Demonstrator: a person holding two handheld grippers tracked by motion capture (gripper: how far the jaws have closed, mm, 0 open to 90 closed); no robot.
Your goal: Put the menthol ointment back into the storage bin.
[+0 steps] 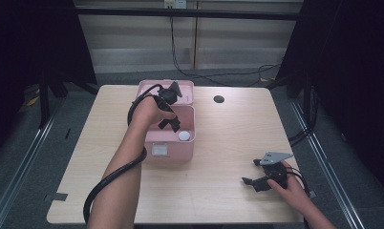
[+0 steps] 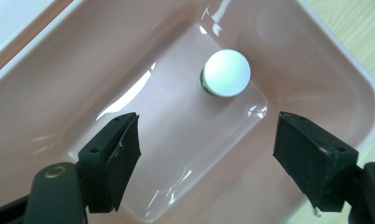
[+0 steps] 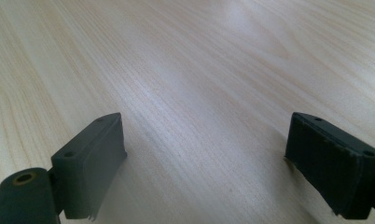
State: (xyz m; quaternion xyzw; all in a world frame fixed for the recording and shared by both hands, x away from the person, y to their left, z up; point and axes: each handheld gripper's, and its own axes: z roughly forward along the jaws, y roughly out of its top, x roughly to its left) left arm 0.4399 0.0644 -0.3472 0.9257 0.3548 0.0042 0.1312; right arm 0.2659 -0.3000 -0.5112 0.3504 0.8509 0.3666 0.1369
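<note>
- Over the far-middle part of the desk [image 1: 228, 143], the left gripper [image 1: 171, 112] hangs above the open pink box [image 1: 190, 143], jaws spread wide and holding nothing.
- Down on the box floor, a small bottle with a white cap [image 2: 225, 73] stands upright near one corner, close to two walls; the left gripper view shows it ahead of the jaws, not yet between them.
- To do the reach well, I judge the jaws should go forward until they straddle the cap, then sink straight down and close on it, kept level so the bottle does not tip.
- Room is tight on the corner side: the jaw nearest the wall risks scraping the glossy side, so it would help to turn the hand so the jaws close along the freer direction.
- The box's raised lid [image 1: 152, 88] stands behind the hand, limiting room at the far edge.
- Near the desk's near right corner, the right gripper [image 1: 257, 180] rests low over bare wood, jaws apart and empty, well clear of the box.
</note>
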